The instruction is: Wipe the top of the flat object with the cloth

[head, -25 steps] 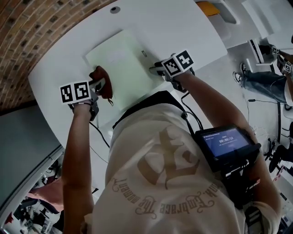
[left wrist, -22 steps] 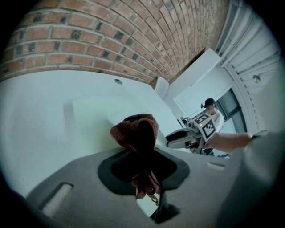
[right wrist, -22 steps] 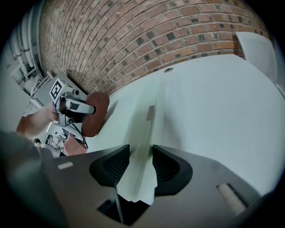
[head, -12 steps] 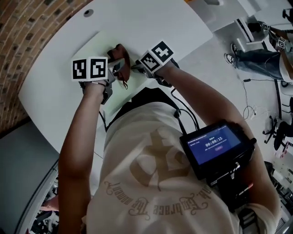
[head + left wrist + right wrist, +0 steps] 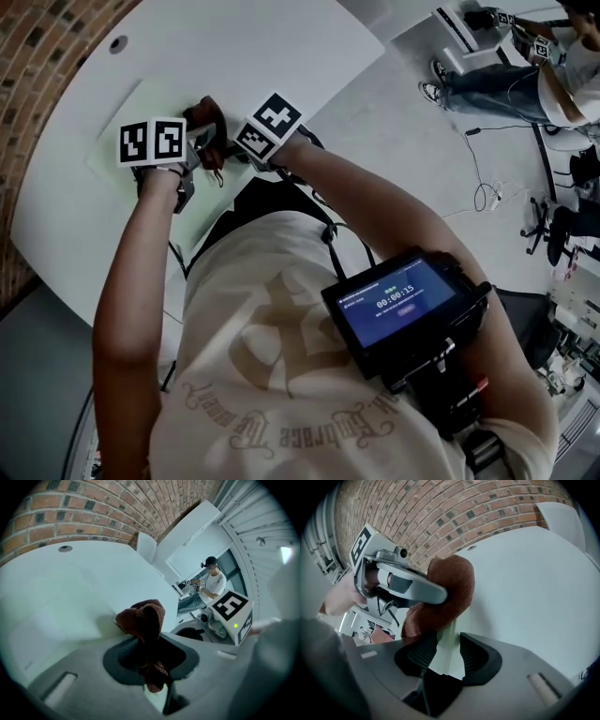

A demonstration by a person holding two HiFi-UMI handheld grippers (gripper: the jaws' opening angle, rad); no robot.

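Note:
The flat object (image 5: 131, 108) is a pale green board lying on the white round table (image 5: 244, 47). My left gripper (image 5: 199, 141) is shut on a bunched brown cloth (image 5: 208, 122), which rests on the board's near part. The left gripper view shows the cloth (image 5: 143, 618) sticking out past the left gripper (image 5: 150, 653). My right gripper (image 5: 234, 145) is right beside it. The board's edge (image 5: 444, 646) stands between the right gripper (image 5: 447, 653) pads, which touch it while the jaws ease open. The cloth (image 5: 447, 590) hangs just beyond.
A brick wall (image 5: 37, 37) curves behind the table, which has a small round hole (image 5: 117, 44). A screen (image 5: 398, 300) hangs on my chest. Another person (image 5: 525, 66) sits at the far right, with cables (image 5: 483, 192) on the floor.
The left gripper has dragged the cloth across the board toward the right gripper, so the two now sit close together. The head view has swung, shifting the table up and left.

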